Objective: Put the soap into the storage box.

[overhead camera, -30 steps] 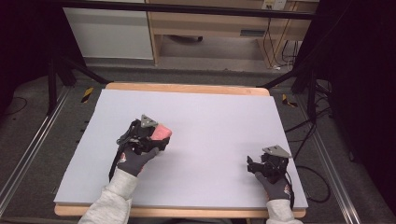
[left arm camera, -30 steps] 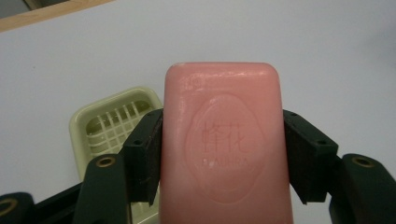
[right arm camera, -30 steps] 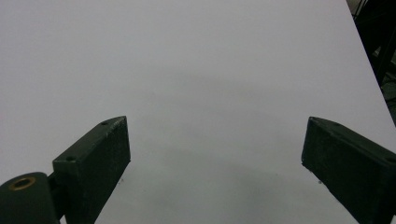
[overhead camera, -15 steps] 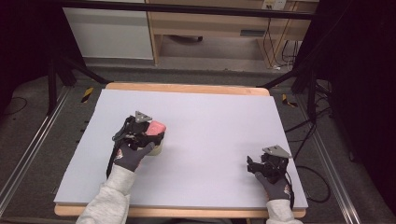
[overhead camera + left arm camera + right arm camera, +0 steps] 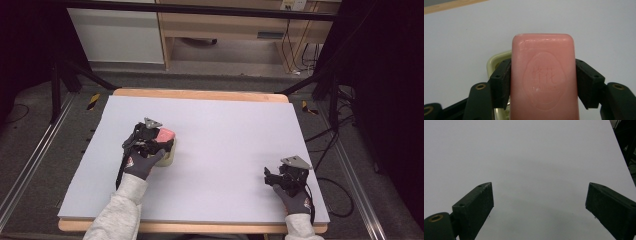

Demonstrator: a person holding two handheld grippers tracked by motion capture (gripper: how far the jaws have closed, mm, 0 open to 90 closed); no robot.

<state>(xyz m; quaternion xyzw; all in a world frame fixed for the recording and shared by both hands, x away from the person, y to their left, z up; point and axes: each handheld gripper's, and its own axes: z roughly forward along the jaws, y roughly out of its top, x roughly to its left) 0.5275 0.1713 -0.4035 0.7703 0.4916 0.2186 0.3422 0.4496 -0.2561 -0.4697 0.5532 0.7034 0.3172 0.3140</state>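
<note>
We see left hand-held gripper [image 5: 159, 142] low over bench [image 5: 225, 130], left of centre, forearm angled in from bottom edge; jaws clamped on pink soap bar [image 5: 543, 77], directly above cream soap dish [image 5: 169, 156]. Bar stamped with Chinese characters inside oval; smaller lettering below unreadable. Right hand-held gripper [image 5: 539, 207] near bench's right front corner, jaws apart.

I see light grey fleece sleeves [image 5: 117, 212] on both forearms and dark grey knit gloves [image 5: 140, 165] with a small red-and-white mark near each cuff. My black two-jaw left gripper [image 5: 542, 82] shows blocky matte pads with small screw holes; brass rivets sit behind them. A grey three-cornered plate [image 5: 152, 122] tops it. The matching black right gripper [image 5: 539, 210] trails a black cable behind.
</note>
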